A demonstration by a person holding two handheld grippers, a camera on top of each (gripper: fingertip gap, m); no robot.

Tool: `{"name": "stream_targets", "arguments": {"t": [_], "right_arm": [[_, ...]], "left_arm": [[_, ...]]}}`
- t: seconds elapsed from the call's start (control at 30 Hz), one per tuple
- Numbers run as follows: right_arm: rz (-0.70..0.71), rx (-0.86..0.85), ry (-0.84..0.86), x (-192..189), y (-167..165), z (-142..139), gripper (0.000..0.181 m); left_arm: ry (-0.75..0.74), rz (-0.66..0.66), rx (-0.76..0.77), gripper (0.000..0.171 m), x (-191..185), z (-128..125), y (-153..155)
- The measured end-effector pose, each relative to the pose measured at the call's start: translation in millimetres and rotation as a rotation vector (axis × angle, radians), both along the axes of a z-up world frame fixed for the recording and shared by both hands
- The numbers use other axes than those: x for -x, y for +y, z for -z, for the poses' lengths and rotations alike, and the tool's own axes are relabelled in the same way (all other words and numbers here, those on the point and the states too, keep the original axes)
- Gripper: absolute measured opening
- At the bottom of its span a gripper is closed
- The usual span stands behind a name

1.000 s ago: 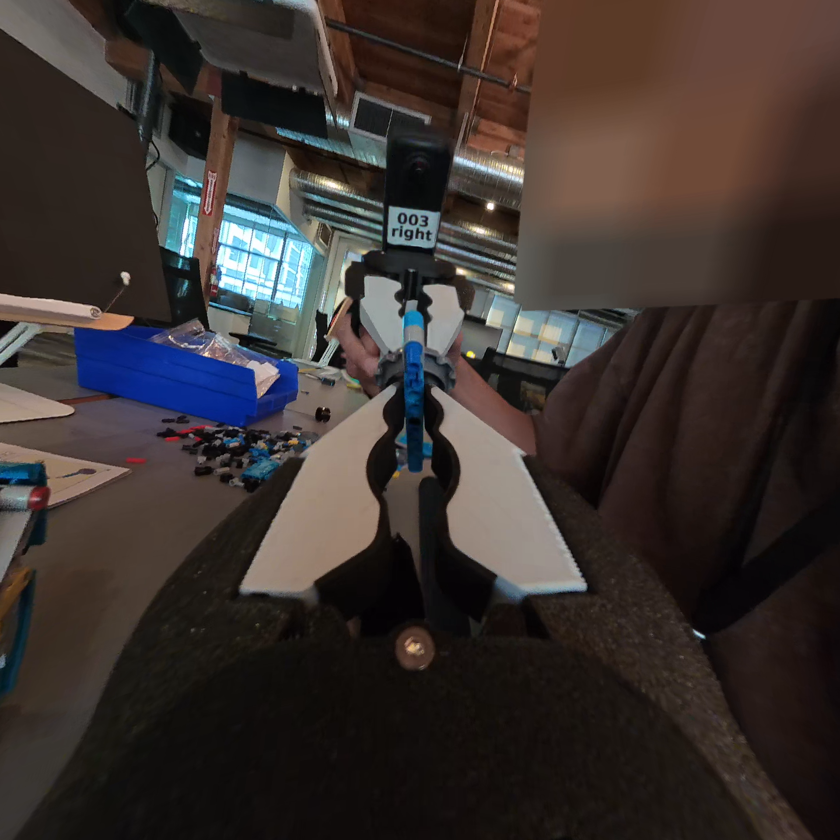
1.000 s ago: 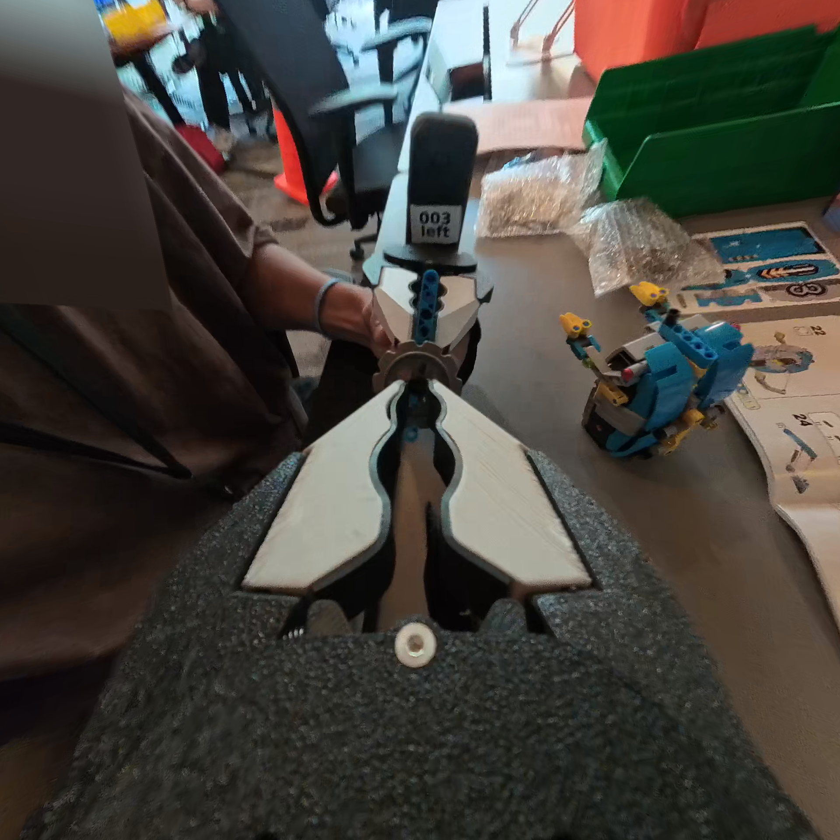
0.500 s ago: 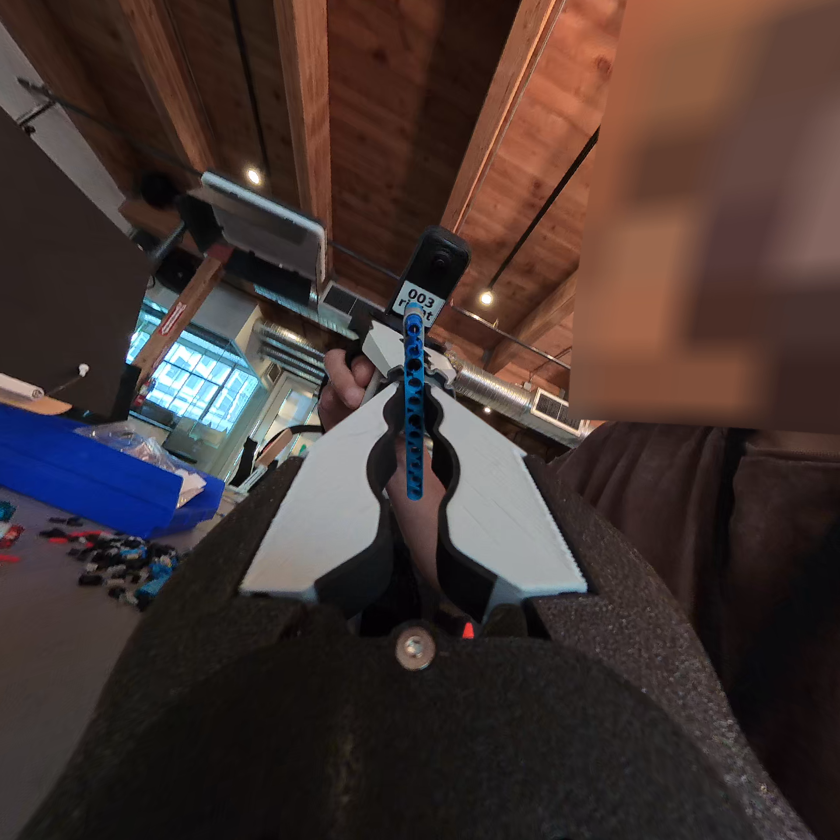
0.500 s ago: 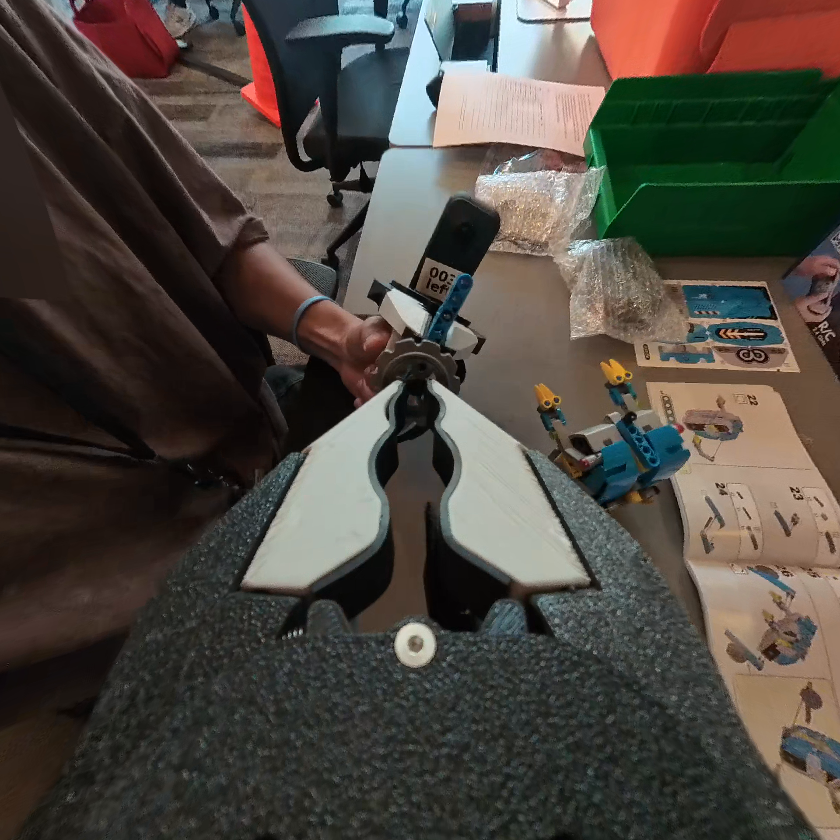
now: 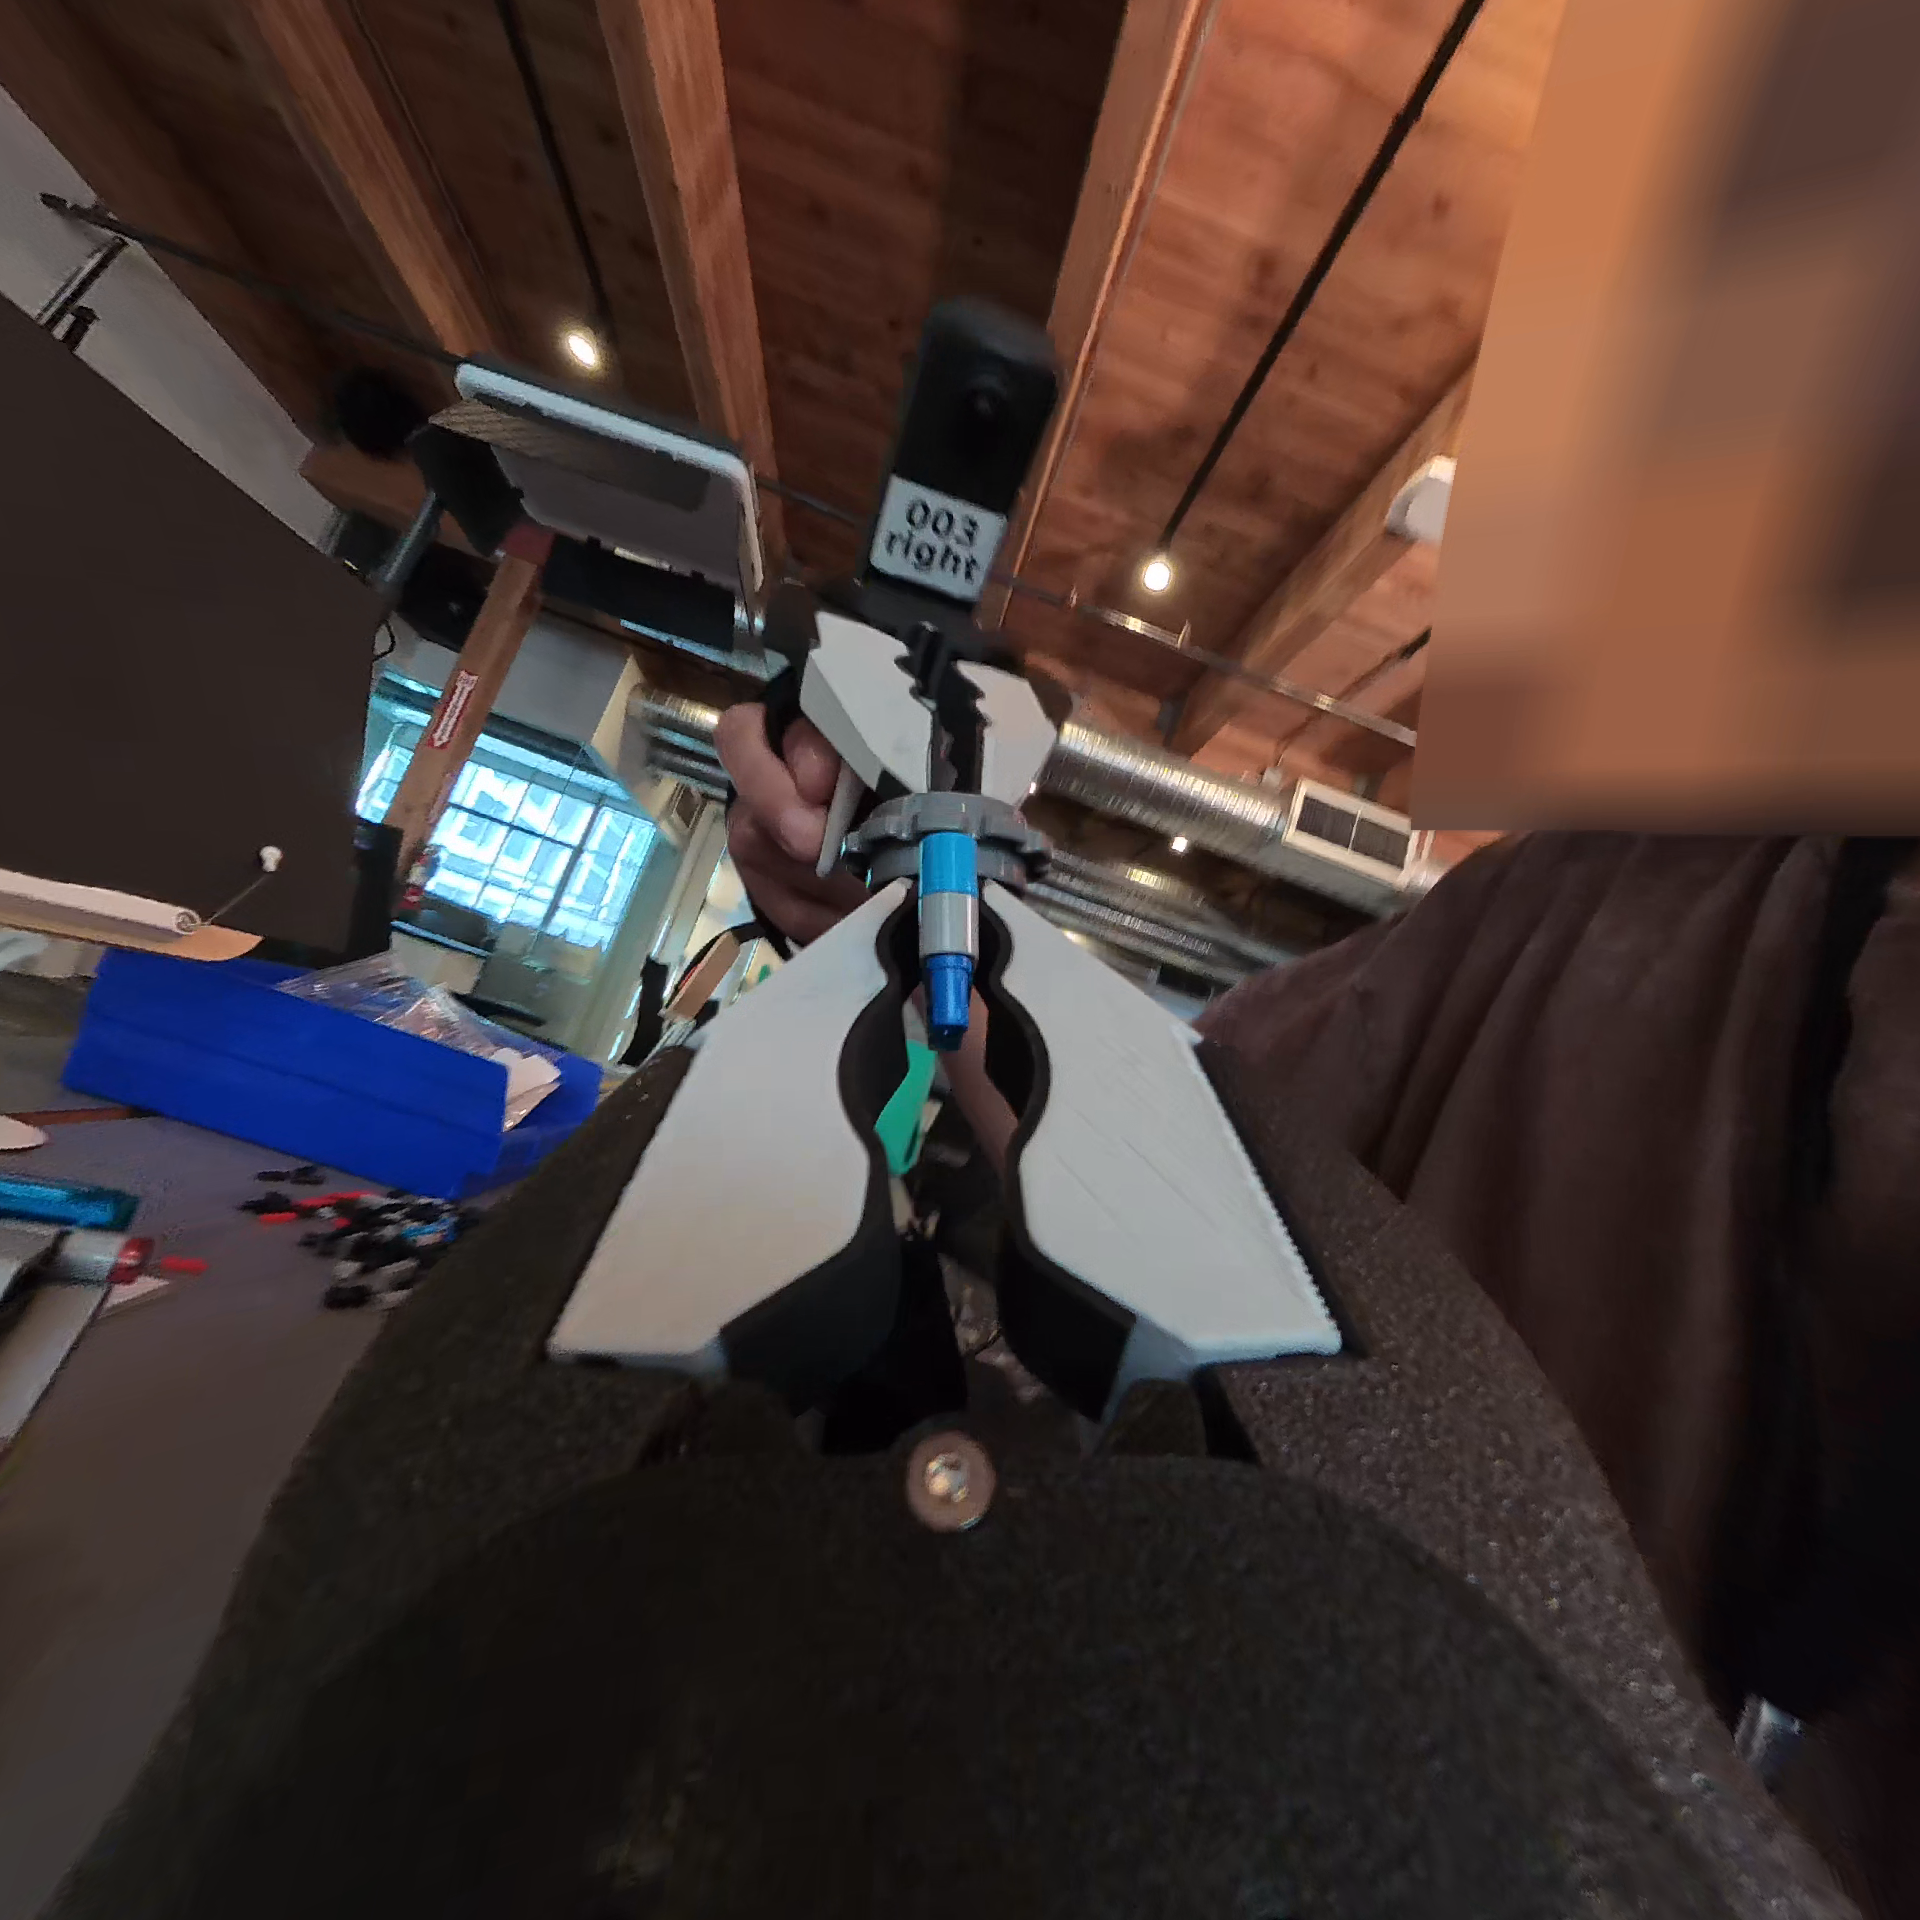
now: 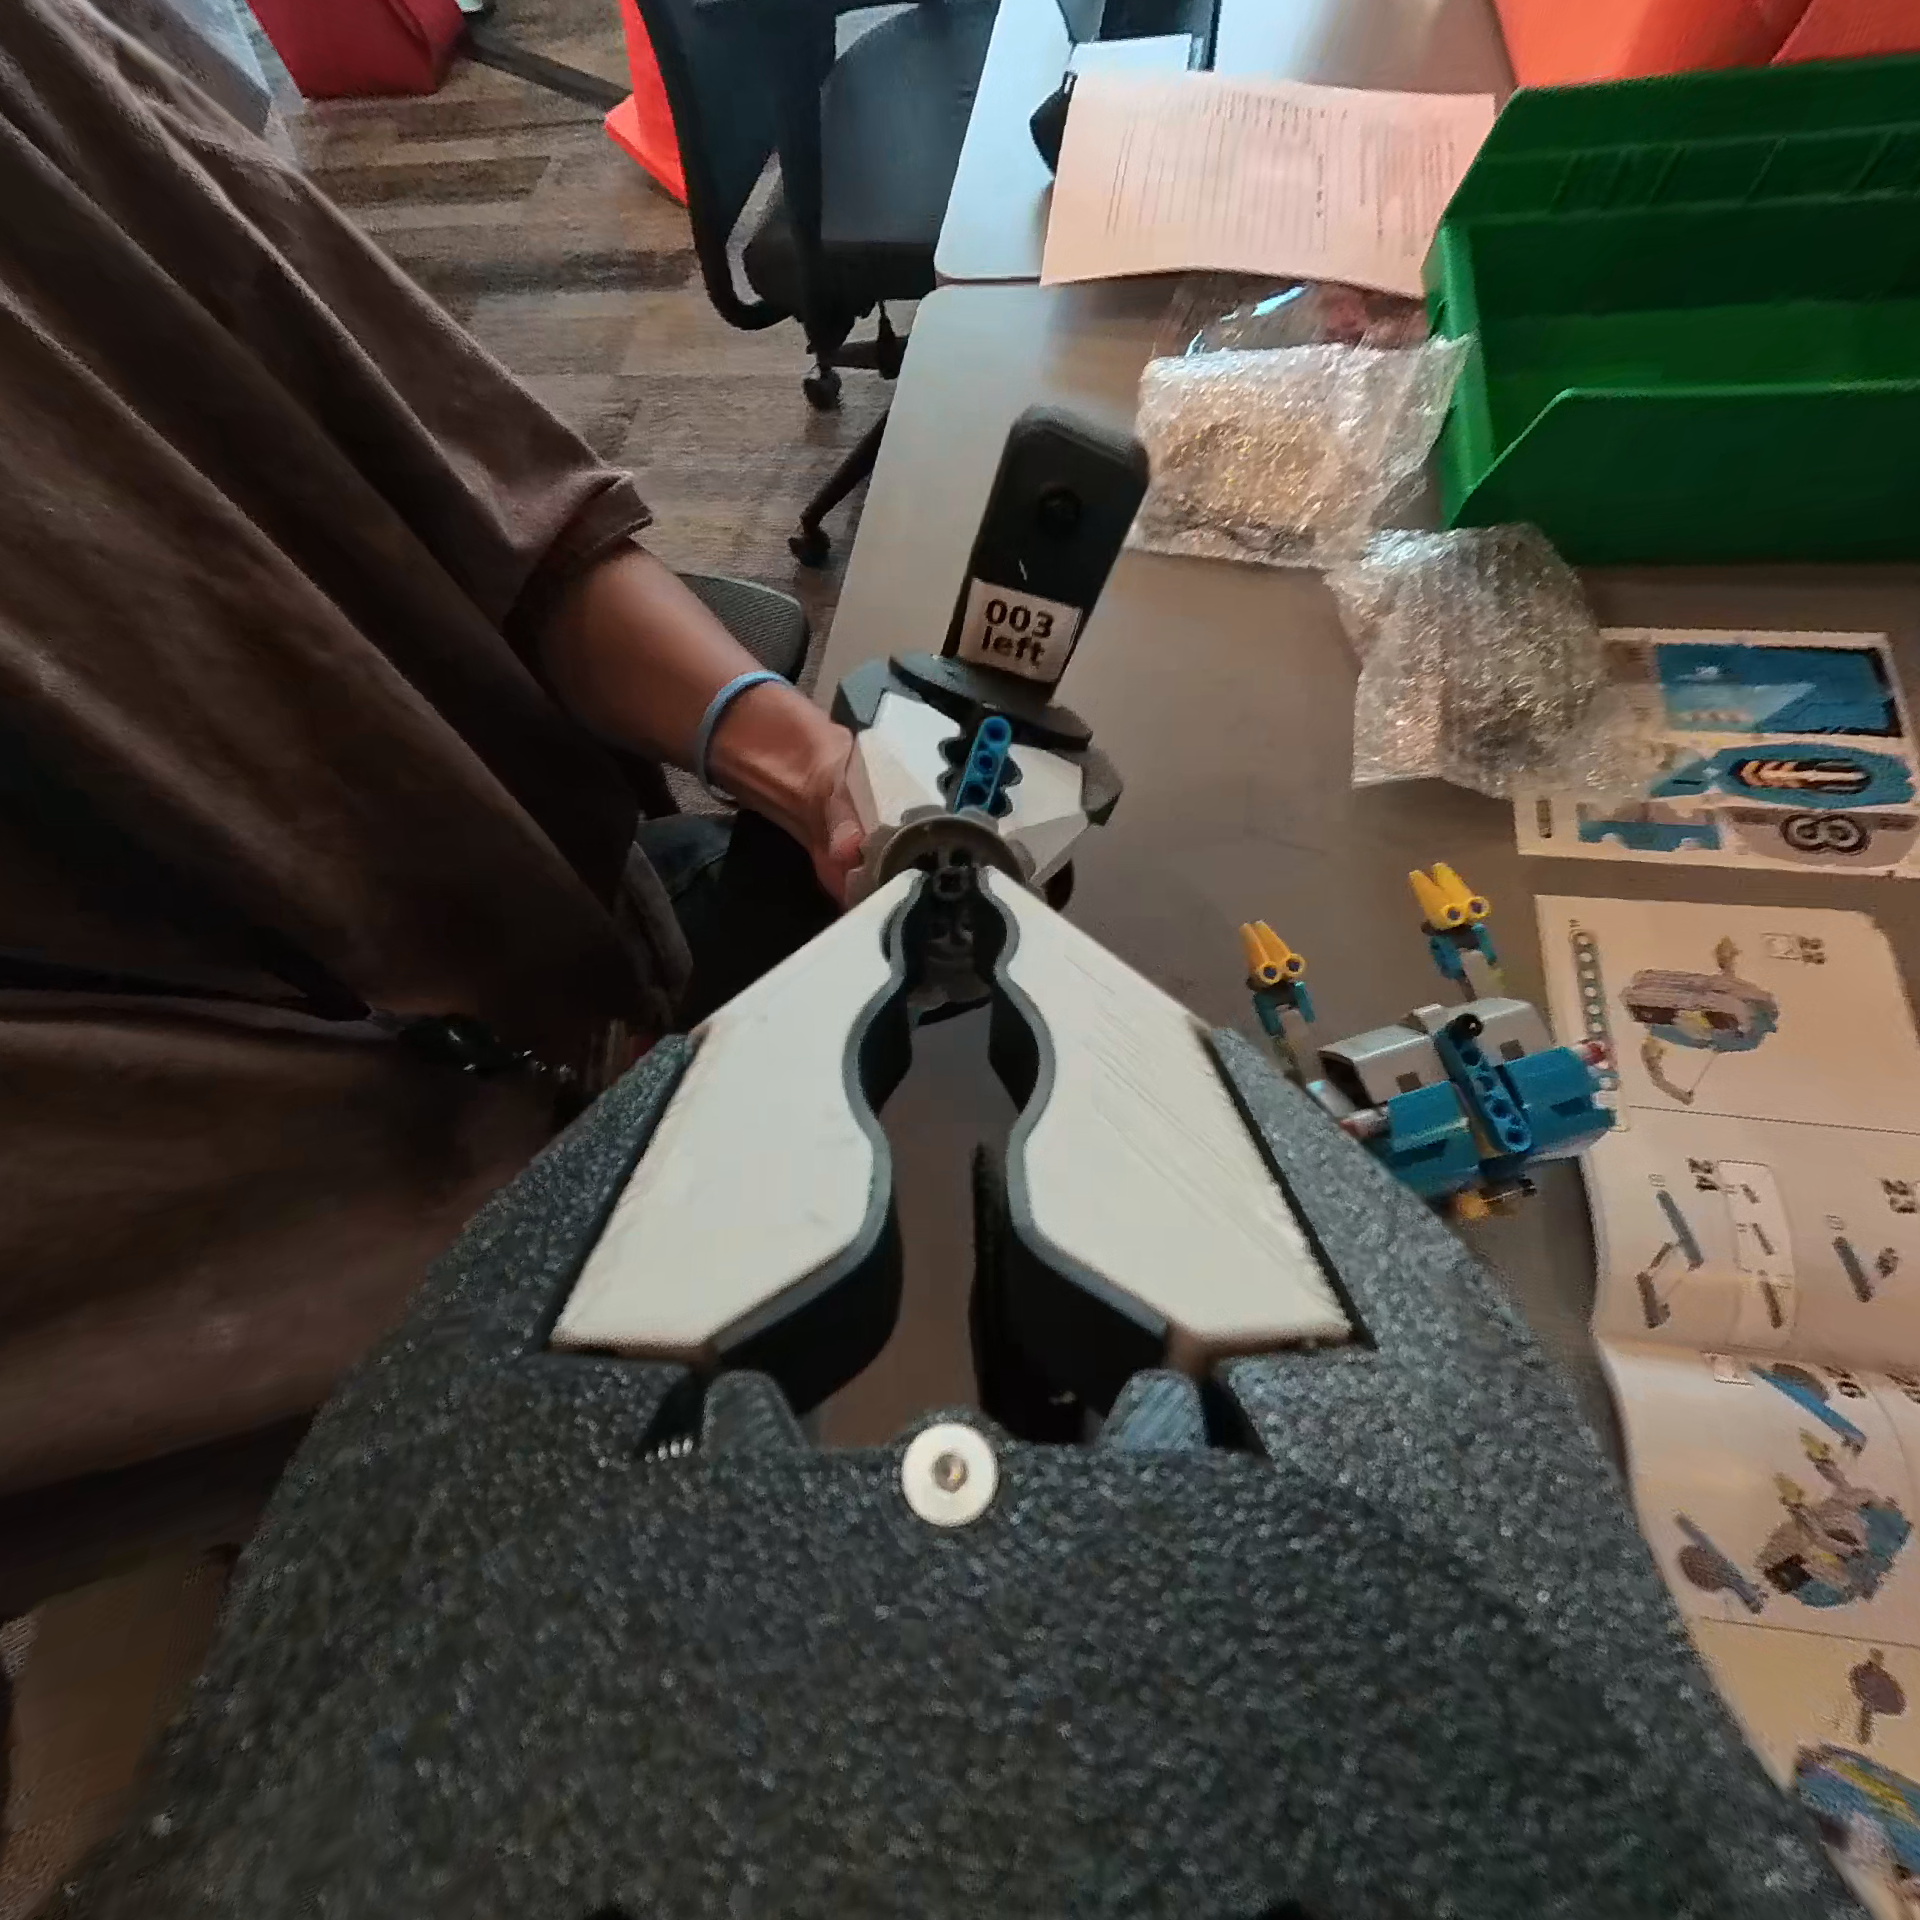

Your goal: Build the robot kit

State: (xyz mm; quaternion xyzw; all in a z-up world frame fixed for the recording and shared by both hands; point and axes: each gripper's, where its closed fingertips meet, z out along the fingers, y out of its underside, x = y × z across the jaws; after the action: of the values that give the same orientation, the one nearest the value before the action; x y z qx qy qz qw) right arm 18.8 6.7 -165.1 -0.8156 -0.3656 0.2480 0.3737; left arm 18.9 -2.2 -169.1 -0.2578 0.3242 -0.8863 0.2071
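Observation:
My left gripper is shut on a blue beam, which looks foreshortened and partly grey in the left wrist view. A grey gear sits at the beam's far end. My right gripper faces it tip to tip and is shut on the gear. In the right wrist view my right gripper pinches the grey gear. Beyond it the left gripper holds the blue beam with its holes showing. Both are held in the air beside the table edge, in front of a person in a brown top.
A partly built blue and grey model stands on the grey table by an open instruction booklet. Bubble-wrap bags and a green bin lie behind. A blue bin and loose small pieces are at the left. The tips of both grippers are at nearly the same place.
Both grippers rose while staying tip to tip. The left one first tilted toward the ceiling. The blue beam turned from lengthwise to nearly end-on in the left view. The right view now looks more steeply down.

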Motion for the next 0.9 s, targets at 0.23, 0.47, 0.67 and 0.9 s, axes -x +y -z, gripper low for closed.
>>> {"name": "stream_targets", "arguments": {"t": [0.23,0.47,0.67,0.9], "right_arm": [[-0.026,0.053,-0.020,1.6,-6.7,-0.4,0.008],[-0.035,0.052,-0.031,3.2,-4.3,-2.3,0.008],[-0.040,0.050,-0.042,4.3,-2.6,-3.2,0.008],[-0.040,0.048,-0.039,4.8,-2.2,-3.6,0.009]], "left_arm": [[-0.019,0.003,-0.004,0.007,1.4,-1.8,-5.4],[-0.030,0.006,-0.001,0.007,3.5,-3.7,-3.5],[-0.035,0.002,0.006,0.006,4.3,-4.7,-1.4],[-0.038,0.005,0.014,0.006,4.7,-5.2,-1.2]]}}
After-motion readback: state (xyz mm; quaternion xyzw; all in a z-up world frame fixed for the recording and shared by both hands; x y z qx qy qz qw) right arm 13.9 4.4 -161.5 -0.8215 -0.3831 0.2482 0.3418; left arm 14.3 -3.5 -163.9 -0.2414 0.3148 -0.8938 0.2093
